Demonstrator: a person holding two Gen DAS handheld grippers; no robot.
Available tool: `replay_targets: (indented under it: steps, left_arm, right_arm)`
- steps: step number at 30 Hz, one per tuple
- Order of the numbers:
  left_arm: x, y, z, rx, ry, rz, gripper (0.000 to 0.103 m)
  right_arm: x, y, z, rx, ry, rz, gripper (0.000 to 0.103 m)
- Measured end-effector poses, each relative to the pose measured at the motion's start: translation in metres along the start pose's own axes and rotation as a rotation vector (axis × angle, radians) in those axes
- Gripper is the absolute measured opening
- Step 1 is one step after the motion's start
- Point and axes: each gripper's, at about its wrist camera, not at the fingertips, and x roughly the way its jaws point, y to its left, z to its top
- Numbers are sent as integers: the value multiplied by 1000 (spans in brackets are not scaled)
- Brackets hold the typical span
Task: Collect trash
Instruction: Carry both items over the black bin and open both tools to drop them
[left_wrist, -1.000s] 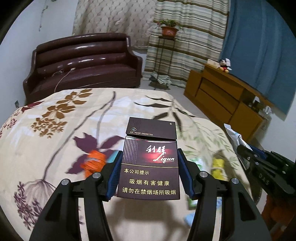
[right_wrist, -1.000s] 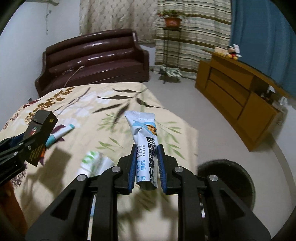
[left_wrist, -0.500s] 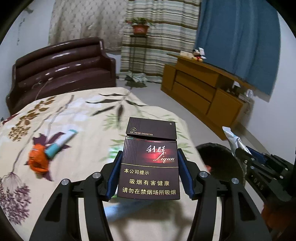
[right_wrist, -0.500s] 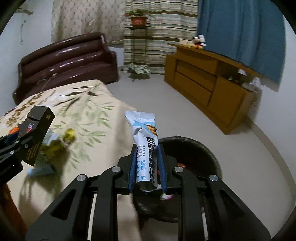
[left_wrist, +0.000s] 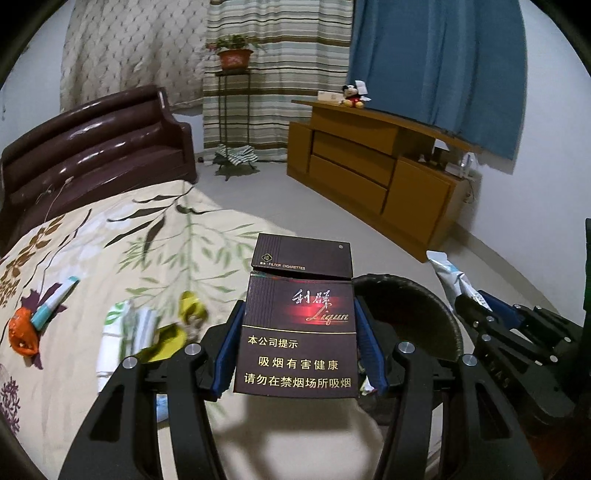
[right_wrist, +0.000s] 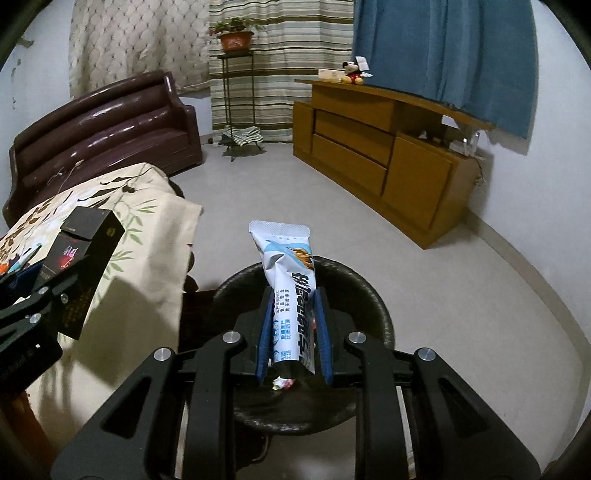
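While the left gripper (left_wrist: 300, 350) pinches a dark Liqun cigarette pack (left_wrist: 299, 325) upright between its blue pads, the right gripper (right_wrist: 293, 332) clamps a white-and-blue snack wrapper (right_wrist: 290, 291) directly above the round black trash bin (right_wrist: 373, 295). Seen from the left wrist, that bin (left_wrist: 417, 306) sits just right of the left gripper. To its left, on the floral bedspread (left_wrist: 110, 240), lie a yellow wrapper (left_wrist: 177, 328), a white packet (left_wrist: 125, 332), a teal-capped tube (left_wrist: 53, 302) and an orange wrapper (left_wrist: 22, 332).
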Motion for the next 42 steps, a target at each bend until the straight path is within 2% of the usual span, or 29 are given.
replay_targets:
  steps: [7, 23, 25, 28, 36, 42]
  left_arm:
    - [12, -21, 4, 30, 4, -10, 56]
    - [42, -42, 14, 74, 41, 4, 56]
    - [43, -42, 14, 69, 45, 7, 57]
    - [45, -43, 16, 68, 49, 3, 67]
    - [44, -40, 16, 52, 50, 3, 68]
    - [38, -33, 18, 40, 42, 4, 70]
  right_arm:
    - [9, -16, -1, 27, 4, -10, 21]
    - [22, -33, 0, 63, 14, -19, 21]
    - [23, -33, -1, 67, 12, -20, 24]
    - [24, -34, -1, 74, 13, -23, 33]
    - [23, -35, -1, 81, 9, -29, 35]
    - [21, -34, 0, 82, 7, -24, 41]
